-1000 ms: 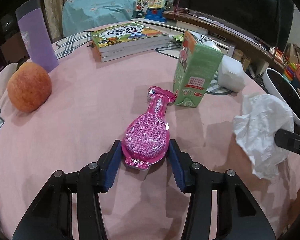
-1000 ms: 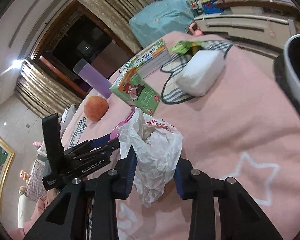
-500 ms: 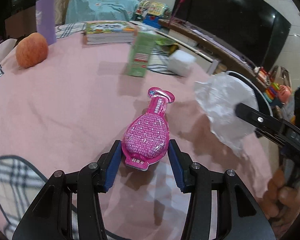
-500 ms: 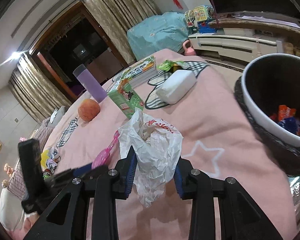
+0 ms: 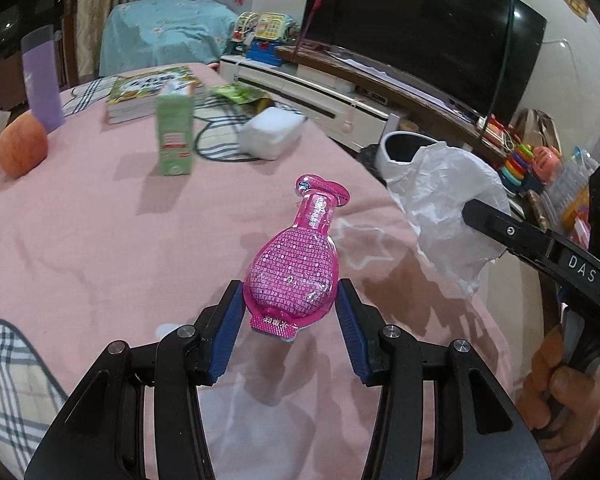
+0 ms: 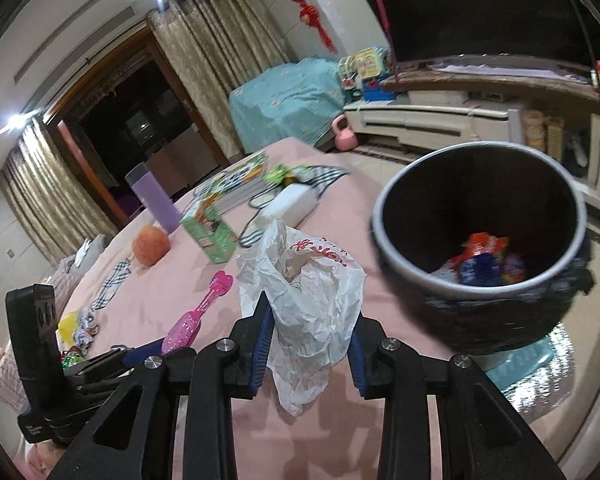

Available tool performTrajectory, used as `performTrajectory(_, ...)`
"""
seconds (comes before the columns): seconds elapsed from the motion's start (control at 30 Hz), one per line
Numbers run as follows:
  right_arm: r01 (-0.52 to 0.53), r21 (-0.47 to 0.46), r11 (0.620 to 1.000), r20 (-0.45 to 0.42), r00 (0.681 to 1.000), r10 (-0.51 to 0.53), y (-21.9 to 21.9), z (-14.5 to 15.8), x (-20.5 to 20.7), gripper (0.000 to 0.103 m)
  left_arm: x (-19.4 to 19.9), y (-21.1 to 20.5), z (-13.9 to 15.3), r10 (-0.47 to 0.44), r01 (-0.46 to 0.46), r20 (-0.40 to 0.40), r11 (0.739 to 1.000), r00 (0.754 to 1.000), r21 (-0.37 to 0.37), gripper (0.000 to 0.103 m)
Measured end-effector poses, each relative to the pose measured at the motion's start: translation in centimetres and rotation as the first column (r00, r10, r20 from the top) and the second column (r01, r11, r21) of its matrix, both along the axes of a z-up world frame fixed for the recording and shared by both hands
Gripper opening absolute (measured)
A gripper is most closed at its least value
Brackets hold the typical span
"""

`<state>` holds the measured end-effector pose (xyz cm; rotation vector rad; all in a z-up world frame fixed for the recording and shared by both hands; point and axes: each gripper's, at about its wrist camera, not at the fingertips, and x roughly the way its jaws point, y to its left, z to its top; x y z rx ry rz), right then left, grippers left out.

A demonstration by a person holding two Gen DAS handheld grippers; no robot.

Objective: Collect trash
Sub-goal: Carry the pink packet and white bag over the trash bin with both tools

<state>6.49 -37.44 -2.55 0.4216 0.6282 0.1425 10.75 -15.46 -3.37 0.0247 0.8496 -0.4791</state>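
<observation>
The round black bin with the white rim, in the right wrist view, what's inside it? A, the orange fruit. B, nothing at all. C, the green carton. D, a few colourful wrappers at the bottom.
D: the round black bin with the white rim holds a few colourful wrappers, orange, blue and purple, at its bottom, while the fruit and the carton stand on the pink tablecloth.

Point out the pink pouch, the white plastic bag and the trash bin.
pink pouch [image 5: 292,276], left wrist view, wide body
white plastic bag [image 6: 312,304], right wrist view, crumpled middle
trash bin [image 6: 416,276], right wrist view, near rim
</observation>
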Motion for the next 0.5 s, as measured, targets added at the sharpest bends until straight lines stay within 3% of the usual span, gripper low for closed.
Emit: performTrajectory(0.5, 0.111, -0.001, 0.994, 0.053, 0.992, -0.11, -5.8, 1.3, -2.5, 0.034, -0.1, -5.4, 1.6, -0.064, 0.063, 0.042, 0.998, 0.997, 0.03, 0.046)
